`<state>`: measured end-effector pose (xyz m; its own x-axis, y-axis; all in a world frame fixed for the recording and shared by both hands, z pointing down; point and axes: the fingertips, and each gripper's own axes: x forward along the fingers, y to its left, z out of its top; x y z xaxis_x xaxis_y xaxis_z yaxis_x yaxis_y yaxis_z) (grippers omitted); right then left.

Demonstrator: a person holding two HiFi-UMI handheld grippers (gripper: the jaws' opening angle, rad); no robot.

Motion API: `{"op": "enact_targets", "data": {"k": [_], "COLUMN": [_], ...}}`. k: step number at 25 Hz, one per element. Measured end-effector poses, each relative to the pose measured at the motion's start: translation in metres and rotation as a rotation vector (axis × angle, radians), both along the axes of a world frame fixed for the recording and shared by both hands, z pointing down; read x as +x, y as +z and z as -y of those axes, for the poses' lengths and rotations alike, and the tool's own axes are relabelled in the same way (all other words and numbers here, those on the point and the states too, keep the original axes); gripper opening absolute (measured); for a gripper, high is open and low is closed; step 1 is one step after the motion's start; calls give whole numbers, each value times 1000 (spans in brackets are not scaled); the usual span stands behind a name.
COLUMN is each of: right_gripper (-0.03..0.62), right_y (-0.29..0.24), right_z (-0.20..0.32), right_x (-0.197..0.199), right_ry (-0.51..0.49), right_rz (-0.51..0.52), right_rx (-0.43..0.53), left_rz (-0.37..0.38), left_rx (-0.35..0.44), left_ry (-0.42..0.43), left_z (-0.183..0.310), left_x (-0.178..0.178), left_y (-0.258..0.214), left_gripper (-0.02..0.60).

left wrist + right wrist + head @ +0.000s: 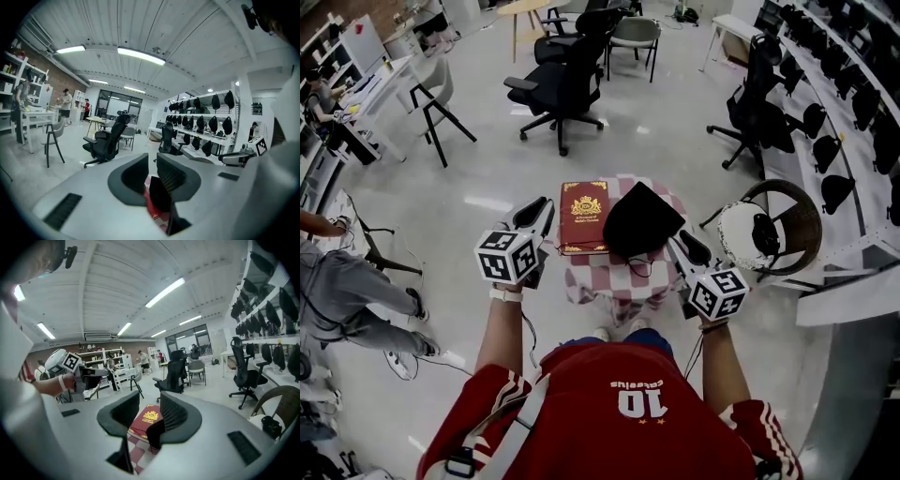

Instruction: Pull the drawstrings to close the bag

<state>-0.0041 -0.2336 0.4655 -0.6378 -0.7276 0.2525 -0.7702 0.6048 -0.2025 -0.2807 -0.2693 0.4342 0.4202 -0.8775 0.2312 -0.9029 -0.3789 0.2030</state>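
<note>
On a small table with a red-and-white checked cloth (619,279) lie a black drawstring bag (639,220) and, to its left, a red book (583,217). A thin cord (642,266) trails from the bag's near edge onto the cloth. My left gripper (542,211) hovers at the book's left side, jaws apart with nothing between them (151,159); past them I see the bag (159,193). My right gripper (682,246) sits just right of the bag, near its front corner, open (149,397) and holding nothing. Through its gap I see the book (146,420) and the bag (154,433).
A wicker chair (797,220) with a white cushion and headphones stands close on the table's right. Black office chairs (562,89) stand beyond the table. A person sits at the left (337,281). Shelves of black chairs line the right wall.
</note>
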Motion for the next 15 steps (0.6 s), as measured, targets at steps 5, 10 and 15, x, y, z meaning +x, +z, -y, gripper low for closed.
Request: {"op": "enact_targets", "data": {"k": [5,10,15], "right_gripper": [132,130,109], "right_y": [-45,-85,-110], "right_z": [3,1,-5], "right_x": [23,42,52], "right_ry": [132,228,283], "right_rz": [20,16,-14], "right_rx": [91,164,216], "left_rz": [-9,-6,5], "left_rx": [87,169,211], "left_ry": [54,105,134], "left_z": [-3,-10,-15], "left_x": [27,53,77], "left_y": [-38,-73,-89], "left_gripper": [55,55,55]}}
